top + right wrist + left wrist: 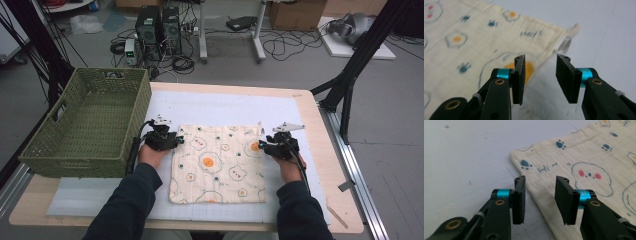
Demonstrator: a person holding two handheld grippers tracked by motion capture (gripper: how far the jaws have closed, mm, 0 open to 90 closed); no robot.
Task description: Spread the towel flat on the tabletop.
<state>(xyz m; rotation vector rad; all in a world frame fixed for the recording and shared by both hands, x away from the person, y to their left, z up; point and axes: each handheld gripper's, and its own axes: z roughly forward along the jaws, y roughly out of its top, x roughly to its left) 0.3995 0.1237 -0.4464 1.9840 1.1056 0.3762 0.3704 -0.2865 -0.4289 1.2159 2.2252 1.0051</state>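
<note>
Grey flooring strewn with black cables and two dark computer towers (158,27) lies beyond a light wooden table (320,135) covered by a white gridded mat (220,107). At the mat's centre a cream square cloth printed with fried eggs, blue paw marks and bear faces (217,162) lies spread flat. The left gripper (177,140) sits at the cloth's far left corner, held in a hand with a dark sleeve; in the left gripper view its black jaws stand apart, straddling the cloth's left edge (534,190) without touching it. The right gripper (261,145) sits at the cloth's far right edge near the corner; in the right gripper view (539,75) its jaws are likewise apart, the left jaw over an orange yolk print, the right over bare mat, with a small white tag (567,40) at the cloth's corner beyond. To the left, partly overhanging the table's left side, stands a green woven rectangular basket with handle cut-outs (60,145).
</note>
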